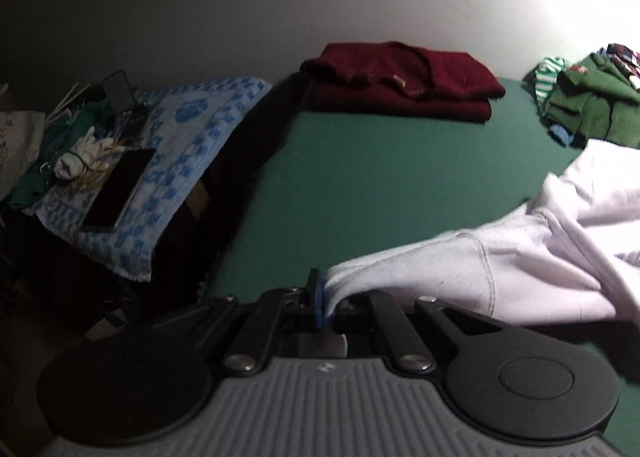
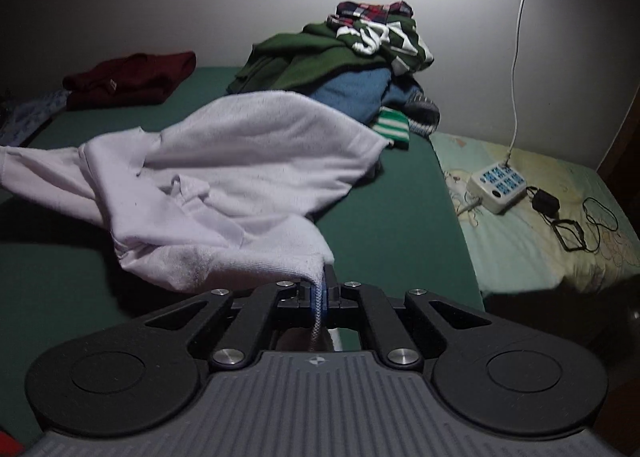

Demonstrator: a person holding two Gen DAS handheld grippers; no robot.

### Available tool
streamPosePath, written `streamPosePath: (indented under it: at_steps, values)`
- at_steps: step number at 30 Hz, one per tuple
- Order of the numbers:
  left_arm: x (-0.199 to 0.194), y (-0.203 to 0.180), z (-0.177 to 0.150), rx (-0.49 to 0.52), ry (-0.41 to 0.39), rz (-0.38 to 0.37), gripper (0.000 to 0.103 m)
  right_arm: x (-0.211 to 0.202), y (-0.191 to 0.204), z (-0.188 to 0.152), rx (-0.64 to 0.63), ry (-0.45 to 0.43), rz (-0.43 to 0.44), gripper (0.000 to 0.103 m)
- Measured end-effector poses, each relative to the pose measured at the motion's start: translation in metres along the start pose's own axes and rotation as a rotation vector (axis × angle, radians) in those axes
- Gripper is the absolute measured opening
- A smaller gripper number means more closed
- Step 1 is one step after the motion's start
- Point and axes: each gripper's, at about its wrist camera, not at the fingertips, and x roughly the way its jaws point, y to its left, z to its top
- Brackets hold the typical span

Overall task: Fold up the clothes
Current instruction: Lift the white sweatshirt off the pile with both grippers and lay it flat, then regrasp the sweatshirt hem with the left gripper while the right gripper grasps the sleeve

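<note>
Both claws, left gripper (image 1: 320,303) and right gripper (image 2: 320,299), are pinching shut on the rumpled, sagging white sweatshirt (image 2: 224,185) above the green worktop (image 2: 400,225).

a home bedroom is shown: a sheeted bed (image 2: 540,233), piled clothes (image 2: 340,57) and a power strip (image 2: 498,187) are seen.
</note>
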Motion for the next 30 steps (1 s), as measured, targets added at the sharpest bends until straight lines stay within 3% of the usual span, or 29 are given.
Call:
streamPosePath:
  at_steps: [3, 5, 6, 8, 10, 15, 17, 22, 26, 30]
  values:
    - [0.006, 0.003, -0.021, 0.072, 0.049, -0.046, 0.006, 0.005, 0.017, -0.017, -0.061, 0.084, -0.058, 0.002]
    - [0.01, -0.004, -0.033, 0.16, 0.057, -0.065, 0.007, 0.003, 0.031, -0.025, -0.123, 0.088, -0.115, 0.005]
    - [0.01, -0.006, -0.039, 0.206, 0.057, -0.084, 0.015, 0.0, 0.039, -0.027, -0.158, 0.078, -0.137, 0.012]
    - [0.007, -0.005, -0.051, 0.297, 0.048, -0.13, 0.026, -0.005, 0.054, -0.03, -0.227, 0.057, -0.18, 0.043]
    - [-0.002, 0.004, -0.062, 0.387, 0.028, -0.173, 0.029, -0.018, 0.07, -0.034, -0.286, 0.002, -0.172, 0.05]
    - [-0.023, 0.029, -0.066, 0.473, 0.009, -0.259, 0.034, -0.027, 0.109, -0.035, -0.35, -0.059, -0.072, 0.05]
    - [-0.026, 0.025, -0.055, 0.477, -0.025, -0.27, 0.042, -0.019, 0.124, -0.034, -0.363, -0.061, -0.05, 0.05]
    - [0.001, -0.021, -0.031, 0.507, -0.054, -0.363, 0.06, 0.02, 0.159, -0.031, -0.403, -0.048, -0.039, 0.05]
    - [0.039, -0.048, -0.018, 0.498, -0.001, -0.37, 0.059, 0.045, 0.166, -0.028, -0.39, -0.032, -0.06, 0.05]
    - [0.057, -0.056, -0.015, 0.46, 0.065, -0.412, 0.047, 0.053, 0.161, -0.026, -0.341, -0.049, -0.078, 0.055]
